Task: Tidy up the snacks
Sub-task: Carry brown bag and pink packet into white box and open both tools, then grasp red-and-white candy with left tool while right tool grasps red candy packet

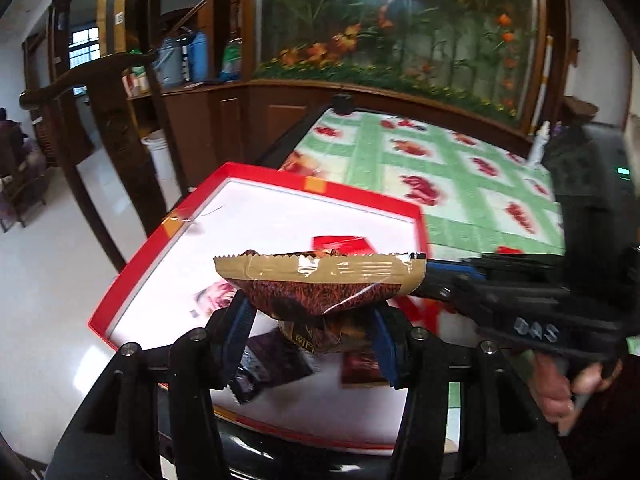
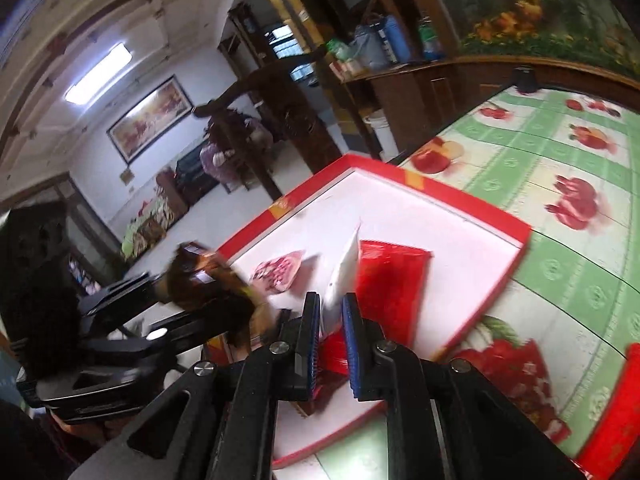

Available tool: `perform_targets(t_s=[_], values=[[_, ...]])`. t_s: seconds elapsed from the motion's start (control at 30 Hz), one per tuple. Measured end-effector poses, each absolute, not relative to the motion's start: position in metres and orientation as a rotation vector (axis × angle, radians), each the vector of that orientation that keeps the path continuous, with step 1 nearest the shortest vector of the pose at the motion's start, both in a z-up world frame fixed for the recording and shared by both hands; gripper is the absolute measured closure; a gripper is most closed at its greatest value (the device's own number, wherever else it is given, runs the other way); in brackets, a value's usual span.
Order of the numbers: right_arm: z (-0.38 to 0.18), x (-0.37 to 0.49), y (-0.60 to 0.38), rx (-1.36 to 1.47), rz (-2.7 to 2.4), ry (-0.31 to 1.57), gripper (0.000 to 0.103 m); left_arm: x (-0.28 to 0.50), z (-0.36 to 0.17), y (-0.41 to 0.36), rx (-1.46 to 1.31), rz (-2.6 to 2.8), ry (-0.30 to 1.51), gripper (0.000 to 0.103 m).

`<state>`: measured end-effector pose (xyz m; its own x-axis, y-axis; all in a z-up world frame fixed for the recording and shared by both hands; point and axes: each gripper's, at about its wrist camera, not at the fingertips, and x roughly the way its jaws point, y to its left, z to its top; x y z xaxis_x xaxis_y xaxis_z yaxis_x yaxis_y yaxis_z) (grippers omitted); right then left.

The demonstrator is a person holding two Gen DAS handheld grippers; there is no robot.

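Your left gripper (image 1: 312, 312) is pinching a snack packet (image 1: 320, 280) between its blue pads: a crinkly foil pouch, tan-gold along its serrated, heat-sealed top edge and dark reddish-brown with a fibrous print lower down, bulging between the fingers and glinting where the light hits the seal. It hangs in the air above the red tray (image 1: 120, 300), a shallow box with a bright red rim and a white floor that sits on the worktop (image 1: 460, 168), whose cloth is green-checked with red fruit prints. Your right gripper (image 2: 332, 336) comes in from the right in the left view, its tips at the packet's sealed corner; whether they touch it you cannot tell. From the right wrist view its blue pads stand close together with only a narrow slot between them, and nothing clearly sits in that slot; a thin white sheet (image 2: 344, 268) stands on edge just ahead of the tips, and whether it is nipped you cannot tell. On the tray floor lie a glossy red packet (image 2: 392, 280), flat and roughly square, a pale pink-printed packet (image 2: 280, 272) near the far-left rim, and, seen under the left gripper, a dark purple-black packet (image 1: 268, 364) and a brown one (image 1: 360, 368). All are blurred.
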<state>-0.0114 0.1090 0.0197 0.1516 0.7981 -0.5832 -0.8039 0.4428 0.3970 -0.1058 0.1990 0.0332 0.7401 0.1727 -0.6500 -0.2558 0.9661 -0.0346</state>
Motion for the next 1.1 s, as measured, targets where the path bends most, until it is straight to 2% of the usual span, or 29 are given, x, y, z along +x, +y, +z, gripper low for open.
perform_targets(t_s=[0.13,0.17,0.2,0.23,0.27,0.33,0.4,0.53,0.6,0.67,0.93,1.1], values=[[0.019,-0.01,0.107,-0.032,1.117,0.808,0.087,-0.101,0.029,0.206,-0.126,0.303,0.71,0.05],[0.019,-0.006,0.101,-0.011,1.109,0.81,0.081,-0.1,0.03,0.206,-0.124,0.321,0.712,0.044],[0.021,-0.001,0.093,0.014,1.099,0.813,0.077,-0.099,0.031,0.205,-0.121,0.333,0.712,0.033],[0.023,0.004,0.084,0.043,1.084,0.81,0.077,-0.099,0.033,0.202,-0.11,0.343,0.707,0.028],[0.026,0.01,0.073,0.068,1.061,0.8,0.077,-0.101,0.036,0.197,-0.08,0.359,0.686,0.025],[0.032,0.021,0.05,0.113,1.014,0.785,0.074,-0.103,0.043,0.185,0.007,0.412,0.648,0.024],[0.038,0.033,0.024,0.162,0.962,0.775,0.069,-0.104,0.05,0.174,0.099,0.472,0.613,0.019],[0.045,0.053,-0.041,0.243,0.852,0.758,0.064,-0.102,0.057,0.15,0.103,0.348,0.601,0.019],[0.046,0.059,-0.068,0.269,0.803,0.754,0.052,-0.094,0.053,0.139,0.07,0.256,0.642,0.019],[0.046,0.064,-0.1,0.293,0.75,0.763,0.046,-0.083,0.043,0.123,0.029,0.153,0.708,0.019],[0.029,0.075,-0.197,0.298,0.578,0.864,0.045,-0.073,0.025,0.044,0.05,-0.083,0.824,0.019],[0.008,0.081,-0.206,0.276,0.613,0.993,0.045,-0.067,0.014,0.012,0.092,-0.114,0.879,0.019]])
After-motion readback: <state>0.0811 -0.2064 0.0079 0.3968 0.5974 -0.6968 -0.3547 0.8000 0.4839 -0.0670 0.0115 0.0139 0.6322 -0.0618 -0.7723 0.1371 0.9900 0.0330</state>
